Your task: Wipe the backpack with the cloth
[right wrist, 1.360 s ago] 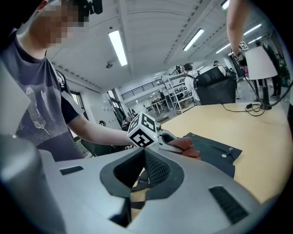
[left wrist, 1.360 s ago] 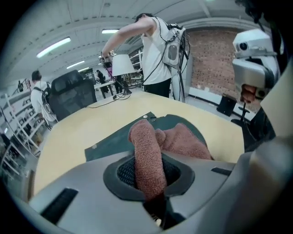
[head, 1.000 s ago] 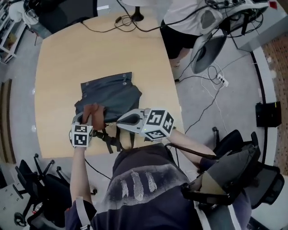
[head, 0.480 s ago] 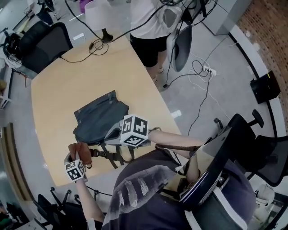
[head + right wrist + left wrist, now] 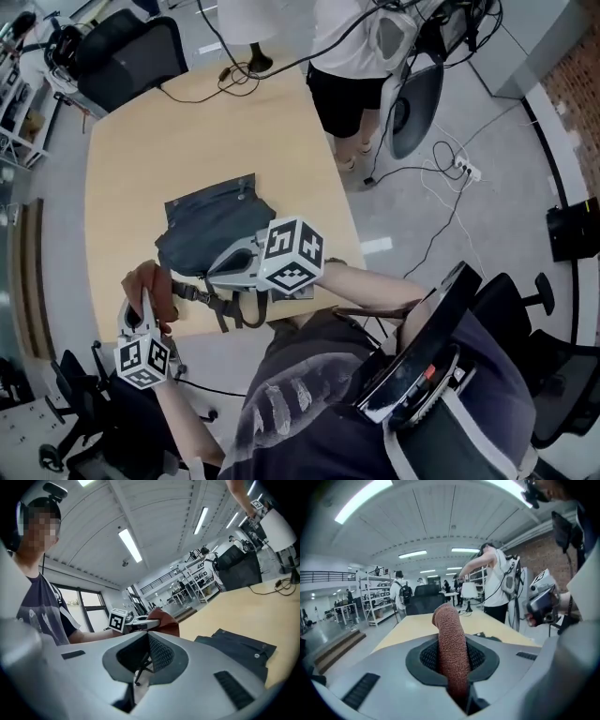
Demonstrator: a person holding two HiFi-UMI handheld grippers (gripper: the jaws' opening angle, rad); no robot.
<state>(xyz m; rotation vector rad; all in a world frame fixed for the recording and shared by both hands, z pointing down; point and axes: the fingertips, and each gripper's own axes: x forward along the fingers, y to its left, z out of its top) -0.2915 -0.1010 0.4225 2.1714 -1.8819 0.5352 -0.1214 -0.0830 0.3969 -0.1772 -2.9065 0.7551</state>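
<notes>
The dark grey backpack (image 5: 211, 225) lies flat on the wooden table (image 5: 187, 131), its straps (image 5: 225, 305) trailing over the near edge. My left gripper (image 5: 142, 302) is off the bag, at the table's near-left corner, shut on a reddish-brown cloth (image 5: 155, 284). In the left gripper view the cloth (image 5: 451, 644) stands up from between the jaws. My right gripper (image 5: 214, 270) hovers at the backpack's near edge, jaws together, nothing visibly held. The right gripper view shows the backpack (image 5: 239, 651) lower right and the left gripper (image 5: 140, 624) with the cloth (image 5: 165, 621) ahead.
A person in a white top and black shorts (image 5: 347, 66) stands at the table's far right corner. Cables (image 5: 234, 70) lie across the far edge. Office chairs (image 5: 122, 56) stand beyond the far left corner, another (image 5: 80, 394) near my left side.
My left gripper has carried the cloth off the backpack, toward me and to the left, past the table's near edge. The right gripper has stayed at the bag's near edge.
</notes>
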